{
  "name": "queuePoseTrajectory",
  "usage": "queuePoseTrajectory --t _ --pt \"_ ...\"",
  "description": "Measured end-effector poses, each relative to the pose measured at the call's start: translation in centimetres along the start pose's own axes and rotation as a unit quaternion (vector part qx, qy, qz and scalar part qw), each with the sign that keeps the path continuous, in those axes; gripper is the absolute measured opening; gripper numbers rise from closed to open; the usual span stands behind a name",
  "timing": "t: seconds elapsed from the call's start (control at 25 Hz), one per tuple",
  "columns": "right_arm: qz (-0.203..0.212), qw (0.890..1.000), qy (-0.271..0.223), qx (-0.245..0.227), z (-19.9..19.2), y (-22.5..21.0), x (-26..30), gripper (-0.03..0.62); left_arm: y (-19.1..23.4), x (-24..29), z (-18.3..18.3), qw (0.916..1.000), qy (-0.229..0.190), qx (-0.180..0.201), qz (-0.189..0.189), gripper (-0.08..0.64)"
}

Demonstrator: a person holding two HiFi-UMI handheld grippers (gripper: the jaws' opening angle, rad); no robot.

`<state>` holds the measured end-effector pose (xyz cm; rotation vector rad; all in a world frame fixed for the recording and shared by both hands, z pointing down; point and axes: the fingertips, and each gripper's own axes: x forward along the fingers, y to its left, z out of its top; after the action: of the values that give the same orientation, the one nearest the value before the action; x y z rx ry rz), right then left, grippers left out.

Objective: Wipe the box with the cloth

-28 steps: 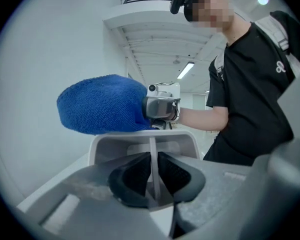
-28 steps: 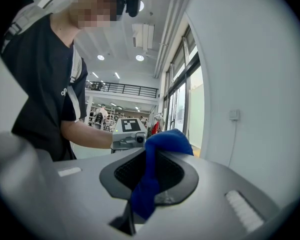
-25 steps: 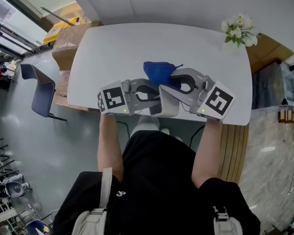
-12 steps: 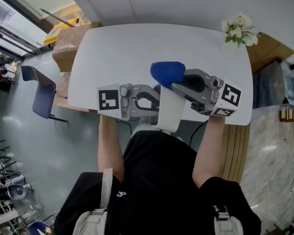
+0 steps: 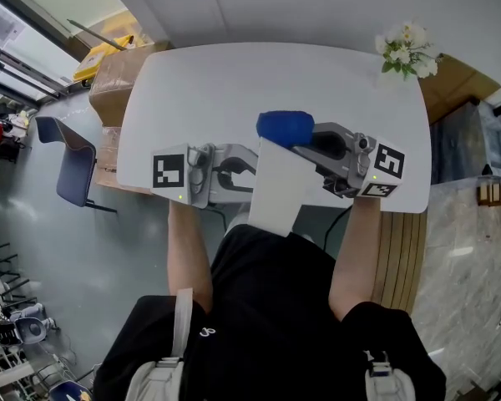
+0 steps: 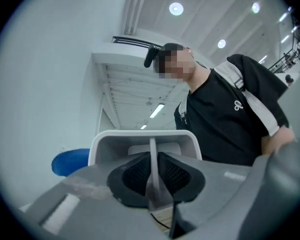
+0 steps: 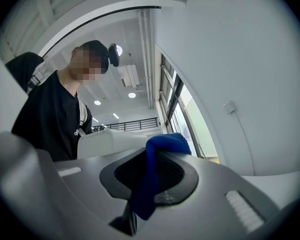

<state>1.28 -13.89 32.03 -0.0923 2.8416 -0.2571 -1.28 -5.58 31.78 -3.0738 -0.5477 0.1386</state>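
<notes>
A white open box [image 5: 275, 188] is held up over the near edge of the white table [image 5: 234, 82], its long side toward the person. My left gripper [image 5: 250, 171] is shut on one thin wall of the box [image 6: 142, 140]. My right gripper [image 5: 301, 139] is shut on a bunched blue cloth [image 5: 285, 127], which rests against the box's far end. In the right gripper view the cloth [image 7: 157, 156] hangs between the jaws with the box [image 7: 110, 140] just behind it. The left gripper view shows the cloth [image 6: 70, 161] beside the box, at the left.
A bunch of white flowers [image 5: 407, 50] stands at the table's far right corner. A cardboard carton [image 5: 121, 67] and a blue chair [image 5: 67, 159] stand off the table's left side. A grey crate [image 5: 468, 144] sits to the right.
The left gripper has moved left and raised the box, so more of its length shows. The right gripper has carried the cloth from the box's left side to its far end.
</notes>
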Motion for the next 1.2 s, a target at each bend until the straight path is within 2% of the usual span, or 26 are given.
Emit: queuePoseTrajectory --t 0.16,0.28,0.4,0.52,0.72,0.92,1.2 --pt "-0.001 1.0 -0.004 0.006 -0.3 -0.2 0.2 0.049 0.2 -0.9 1.8 0.998 -0.06 0.013 0.015 0.052" --pt "-0.002 1.0 0.0 0.009 -0.6 -0.3 0.3 0.048 0.6 -1.8 3.3 0.9929 -0.112 0.026 0.03 0.052" --pt "0.007 1.0 0.003 0.009 -1.0 0.1 0.7 0.049 1.5 -2.7 4.6 0.9855 -0.155 0.032 0.062 0.052" --pt "0.011 1.0 0.004 0.011 -1.1 0.6 1.4 0.049 2.4 -3.8 5.5 0.9778 -0.181 0.032 0.1 0.052" --pt "0.038 0.999 0.009 0.007 -1.3 1.9 2.1 0.051 4.1 -5.5 5.8 0.9653 -0.194 0.042 0.17 0.051" --pt "0.041 0.999 0.014 0.009 -1.5 2.5 2.3 0.051 5.4 -6.2 5.6 0.9557 -0.192 0.035 0.22 0.052" --pt "0.058 0.998 0.02 0.009 -1.9 3.4 2.4 0.051 7.4 -8.0 4.8 0.9324 -0.193 0.026 0.305 0.055"
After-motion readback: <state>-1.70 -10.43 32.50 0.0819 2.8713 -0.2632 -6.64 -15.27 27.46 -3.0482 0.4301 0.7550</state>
